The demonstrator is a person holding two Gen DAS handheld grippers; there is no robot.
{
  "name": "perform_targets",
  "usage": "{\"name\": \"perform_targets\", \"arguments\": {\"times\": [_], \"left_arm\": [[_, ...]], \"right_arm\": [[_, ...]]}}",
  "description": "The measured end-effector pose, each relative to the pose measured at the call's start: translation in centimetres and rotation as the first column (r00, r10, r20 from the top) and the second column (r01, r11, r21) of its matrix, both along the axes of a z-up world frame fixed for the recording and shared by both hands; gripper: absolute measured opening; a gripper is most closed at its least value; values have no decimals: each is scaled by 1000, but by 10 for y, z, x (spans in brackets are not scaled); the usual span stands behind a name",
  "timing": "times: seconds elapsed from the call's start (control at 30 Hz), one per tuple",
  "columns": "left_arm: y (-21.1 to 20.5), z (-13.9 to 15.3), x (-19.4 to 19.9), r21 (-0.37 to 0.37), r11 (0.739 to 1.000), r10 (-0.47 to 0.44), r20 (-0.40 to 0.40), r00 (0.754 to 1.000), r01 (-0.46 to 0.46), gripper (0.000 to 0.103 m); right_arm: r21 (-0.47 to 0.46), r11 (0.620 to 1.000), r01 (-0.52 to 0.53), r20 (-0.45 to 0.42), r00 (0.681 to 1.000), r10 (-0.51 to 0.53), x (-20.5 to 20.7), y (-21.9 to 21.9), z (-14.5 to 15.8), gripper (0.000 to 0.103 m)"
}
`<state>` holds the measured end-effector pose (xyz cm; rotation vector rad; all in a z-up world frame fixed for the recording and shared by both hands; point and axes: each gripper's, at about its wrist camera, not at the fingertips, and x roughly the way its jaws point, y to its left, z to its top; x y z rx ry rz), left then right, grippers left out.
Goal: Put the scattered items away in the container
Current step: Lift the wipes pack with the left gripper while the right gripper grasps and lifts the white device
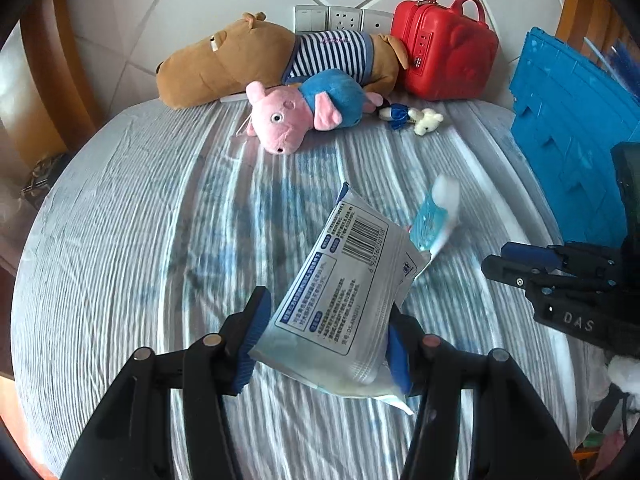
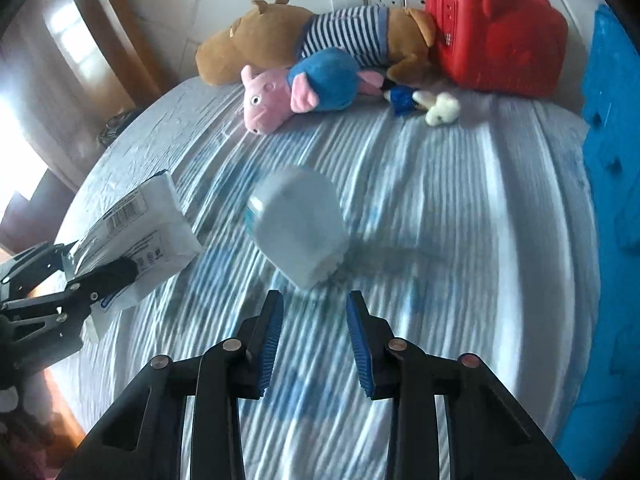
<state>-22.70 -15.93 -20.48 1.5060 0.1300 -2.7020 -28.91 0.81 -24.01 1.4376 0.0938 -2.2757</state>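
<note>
My left gripper (image 1: 328,312) is shut on a flat white packet (image 1: 344,280) with a barcode and holds it tilted above the striped bed sheet (image 1: 140,240). The right wrist view shows the same packet (image 2: 132,232) in the left gripper (image 2: 104,276) at the left edge. My right gripper (image 2: 315,304) stands open with nothing between its blue pads. Just beyond its fingertips is a blurred white and blue tissue pack (image 2: 300,224), touching neither pad. From the left wrist that pack (image 1: 436,216) shows left of the right gripper (image 1: 500,266). The blue crate (image 1: 568,128) stands at the right.
At the head of the bed lie a brown plush in a striped shirt (image 1: 240,60), a pink pig plush (image 1: 288,116) and a small white plush (image 1: 428,120). A red case (image 1: 444,48) stands beside them. The blue crate's wall (image 2: 608,120) runs along the bed's right side.
</note>
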Motion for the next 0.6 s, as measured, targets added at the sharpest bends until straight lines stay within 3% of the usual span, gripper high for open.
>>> {"name": "perform_targets", "arguments": {"times": [0.07,0.2,0.6], "left_arm": [[-1,-2,2,-3,1000,11,7,1000,-11,52],[-7,-8,3,0,1000,28,21,999,-28,52],[-3,-22,-14,5,999,31,50,998,-32,52]], "right_arm": [[4,1000,-12,-10,1000,12,0,-4,-2,41],[16,998,-57,-48,997,58,-3,-18,-2,66],[3,997,-74,-42,996,74,-16,-30,-17,67]]}}
